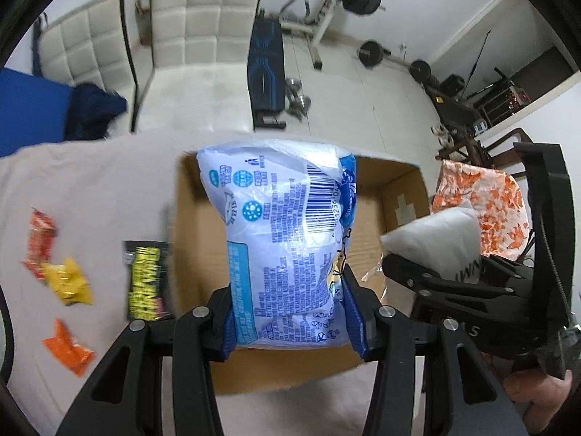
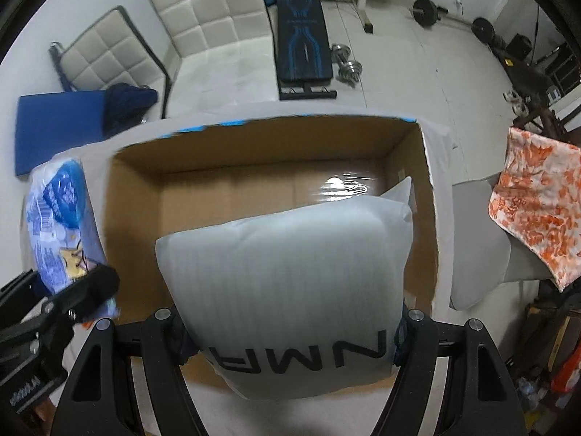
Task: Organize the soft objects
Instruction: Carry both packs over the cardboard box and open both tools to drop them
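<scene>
Both loads hang directly over the open brown cardboard box (image 2: 254, 167) at frame centre: left gripper (image 1: 290, 312) clamped on the blue-printed white plastic tissue pack (image 1: 287, 239), long axis pointing away, right gripper (image 2: 290, 330) clamped on the pale grey plastic-wrapped pillow pack (image 2: 290, 272).

**Cloth-covered surface with box and small packets**

A pale cloth-covered surface (image 1: 90, 189) fills the lower half of the left wrist view. An open cardboard box (image 1: 395, 189) sits on it at centre. Left of the box lie a black-and-yellow packet (image 1: 145, 279), touching or just beside the box wall, then a red packet (image 1: 40, 239), a yellow packet (image 1: 67, 281) and an orange packet (image 1: 67, 347) at lower left.
</scene>
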`<state>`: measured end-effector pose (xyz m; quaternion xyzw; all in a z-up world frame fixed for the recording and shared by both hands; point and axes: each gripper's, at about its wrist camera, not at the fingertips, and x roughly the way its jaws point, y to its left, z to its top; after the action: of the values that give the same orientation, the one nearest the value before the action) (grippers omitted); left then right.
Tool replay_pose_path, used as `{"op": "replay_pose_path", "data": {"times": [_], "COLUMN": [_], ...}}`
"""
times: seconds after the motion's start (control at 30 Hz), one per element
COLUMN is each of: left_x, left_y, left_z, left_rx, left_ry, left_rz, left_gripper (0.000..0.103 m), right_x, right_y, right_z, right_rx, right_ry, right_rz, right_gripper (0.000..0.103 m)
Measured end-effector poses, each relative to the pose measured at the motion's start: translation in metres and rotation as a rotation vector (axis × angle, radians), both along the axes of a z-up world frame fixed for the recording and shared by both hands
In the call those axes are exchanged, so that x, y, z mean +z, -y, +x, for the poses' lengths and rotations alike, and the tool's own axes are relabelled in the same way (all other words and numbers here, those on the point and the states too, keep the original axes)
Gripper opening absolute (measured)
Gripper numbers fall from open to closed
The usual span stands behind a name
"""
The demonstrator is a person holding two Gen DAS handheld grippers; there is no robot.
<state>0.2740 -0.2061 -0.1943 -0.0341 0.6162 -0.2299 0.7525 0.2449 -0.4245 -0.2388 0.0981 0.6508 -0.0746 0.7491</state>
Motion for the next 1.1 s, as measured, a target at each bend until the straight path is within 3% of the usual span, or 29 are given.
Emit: {"op": "replay_pose_path", "data": {"times": [0.2, 0.33, 0.53, 0.87, 1.1], "left_x": [-0.054, -0.080, -0.102, -0.104, -0.106], "left_y": [0.031, 0.045, 0.063, 0.076, 0.076], "left_z": [0.023, 0.032, 0.038, 0.049, 0.052], "left_rx": [-0.021, -0.030, -0.046, -0.033, -0.019], "left_ry": [-0.101, -0.147, -0.189, -0.167, -0.149], "left_rz": [0.008, 0.013, 0.010, 0.042, 0.060], "left_gripper": [0.045, 0.045, 0.045, 0.050, 0.070], "right_x": [-0.064, -0.084, -0.098, -0.100, -0.101], "right_y": [0.024, 0.034, 0.040, 0.050, 0.053], "right_z": [0.031, 0.040, 0.057, 0.075, 0.080], "right_rx": [-0.013, -0.014, -0.006, -0.013, -0.006], "right_ry": [-0.051, -0.054, -0.046, -0.053, -0.055], "right_rz": [0.004, -0.003, -0.026, -0.038, -0.068], "right_gripper": [0.077, 0.077, 0.078, 0.082, 0.090]}}
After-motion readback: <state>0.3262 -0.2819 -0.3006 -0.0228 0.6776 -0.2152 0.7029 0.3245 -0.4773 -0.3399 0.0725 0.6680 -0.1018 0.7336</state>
